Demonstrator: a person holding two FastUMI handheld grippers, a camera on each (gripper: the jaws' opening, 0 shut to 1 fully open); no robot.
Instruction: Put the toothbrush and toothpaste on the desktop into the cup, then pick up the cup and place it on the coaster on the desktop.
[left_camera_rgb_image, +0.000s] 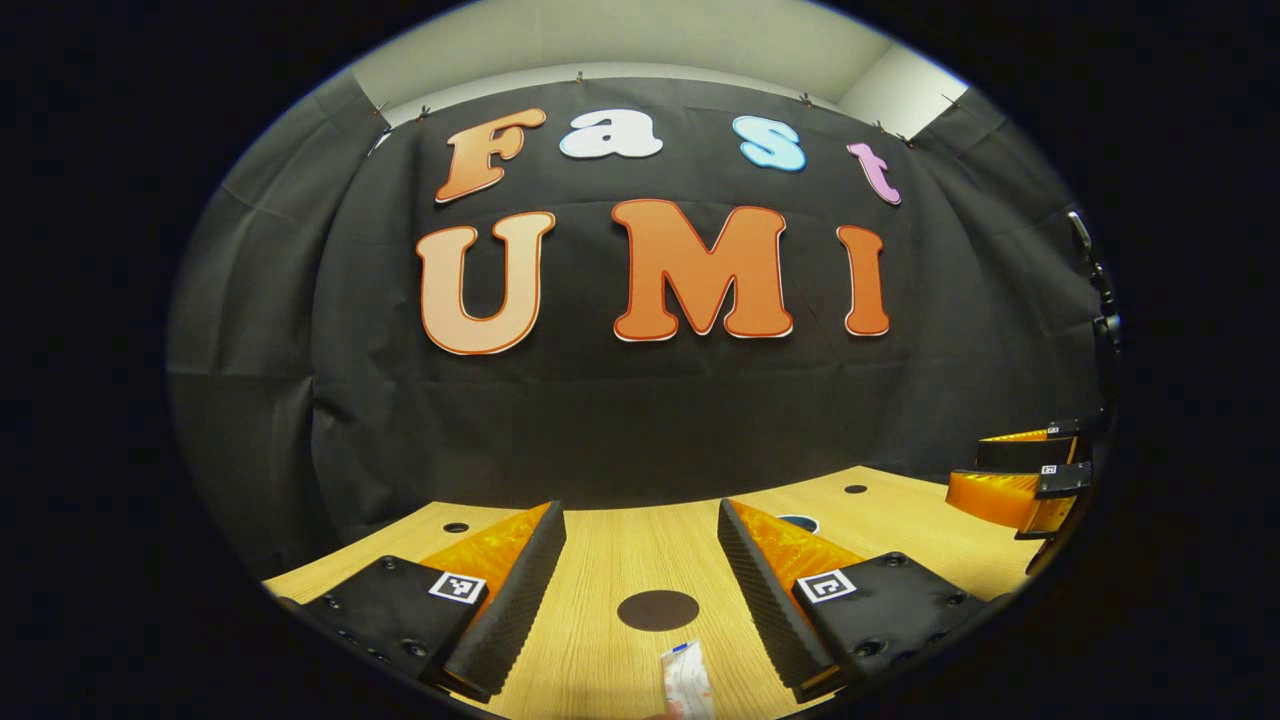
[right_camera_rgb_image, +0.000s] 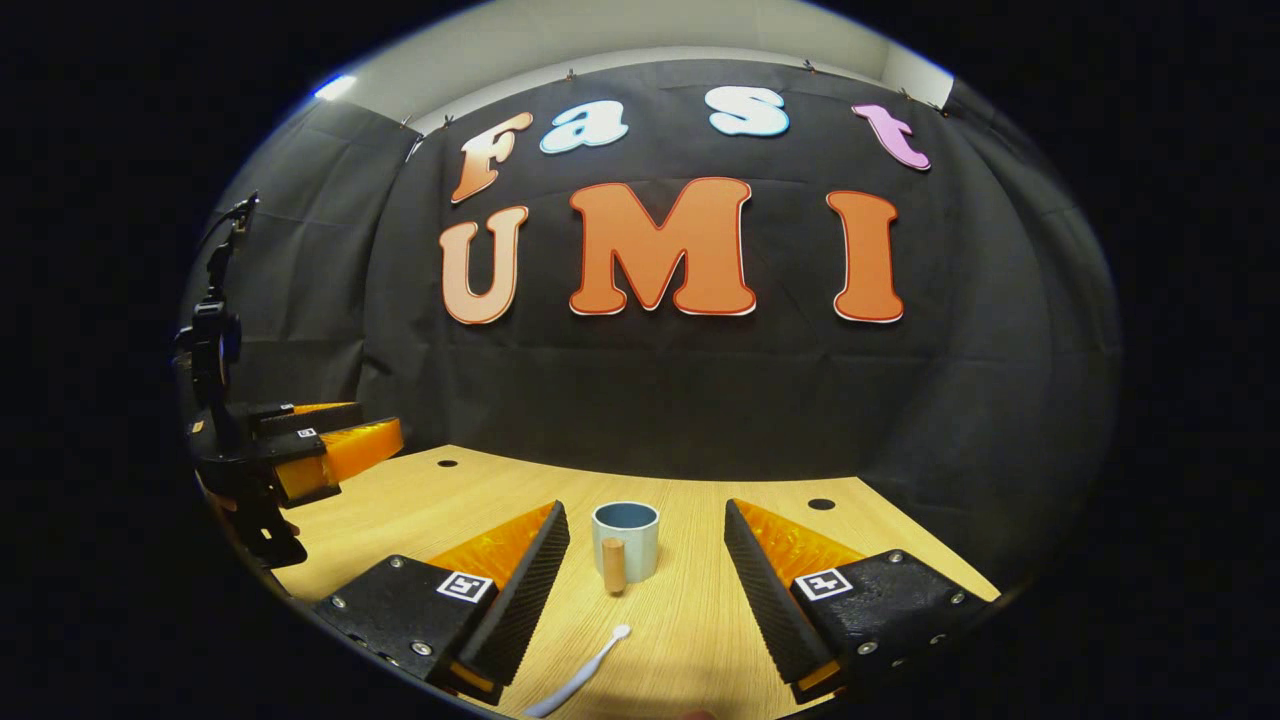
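Observation:
In the left gripper view my left gripper (left_camera_rgb_image: 640, 510) stands open low over the wooden desktop (left_camera_rgb_image: 590, 560). A dark round coaster (left_camera_rgb_image: 657, 610) lies between its fingers, and the end of a white toothpaste tube (left_camera_rgb_image: 687, 680) lies just nearer than that. A bit of the cup's rim (left_camera_rgb_image: 800, 522) peeks out behind the right-hand finger. In the right gripper view my right gripper (right_camera_rgb_image: 645, 510) is open too. The pale blue cup (right_camera_rgb_image: 625, 540), with a wooden knob handle, stands upright just ahead between its fingers. A white toothbrush (right_camera_rgb_image: 585, 675) lies on the desktop nearer the camera.
The right gripper (left_camera_rgb_image: 1030, 480) hovers at the far right of the left gripper view. The left gripper (right_camera_rgb_image: 300, 455) hangs over the desk's left edge in the right gripper view. Small round holes (right_camera_rgb_image: 821, 504) mark the desktop's back corners. Black cloth closes off the back.

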